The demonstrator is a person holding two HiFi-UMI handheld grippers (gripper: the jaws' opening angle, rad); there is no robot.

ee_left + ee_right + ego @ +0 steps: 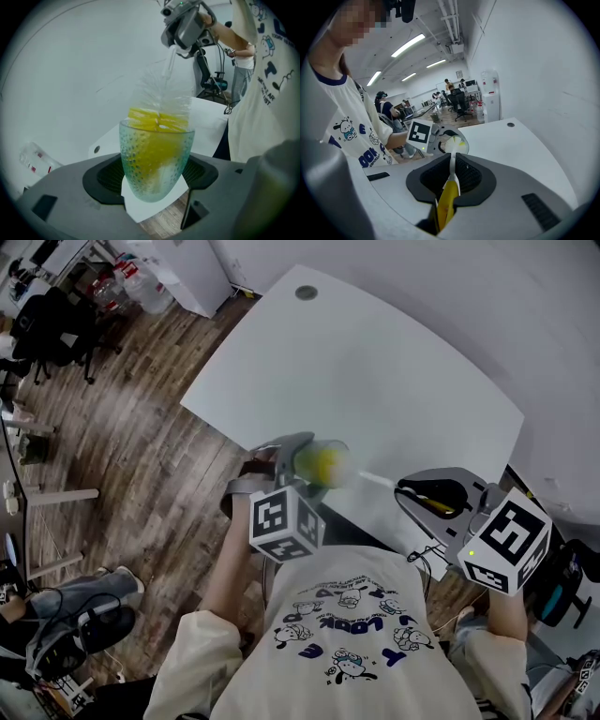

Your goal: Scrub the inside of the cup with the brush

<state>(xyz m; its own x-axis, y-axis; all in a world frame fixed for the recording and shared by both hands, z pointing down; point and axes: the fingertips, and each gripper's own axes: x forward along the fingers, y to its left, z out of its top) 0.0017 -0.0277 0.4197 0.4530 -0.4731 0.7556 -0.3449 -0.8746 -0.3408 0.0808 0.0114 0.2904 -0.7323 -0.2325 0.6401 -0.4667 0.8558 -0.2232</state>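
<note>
My left gripper (302, 465) is shut on a clear dimpled cup (155, 157), held off the table's near edge with its mouth toward my right gripper. A bottle brush with yellow and white bristles (161, 117) sits in the cup's mouth (322, 463). Its thin stem (377, 479) runs to its yellow handle (446, 202), on which my right gripper (433, 497) is shut. In the right gripper view the cup (455, 145) shows end-on, with bristles filling it. In the left gripper view the right gripper (186, 26) is above, holding the stem.
A white table (375, 381) with a round cable hole (307, 292) lies ahead, its near edge just under the cup. Wooden floor (141, 427) is at the left. Office chairs and desks (47, 324) stand far left.
</note>
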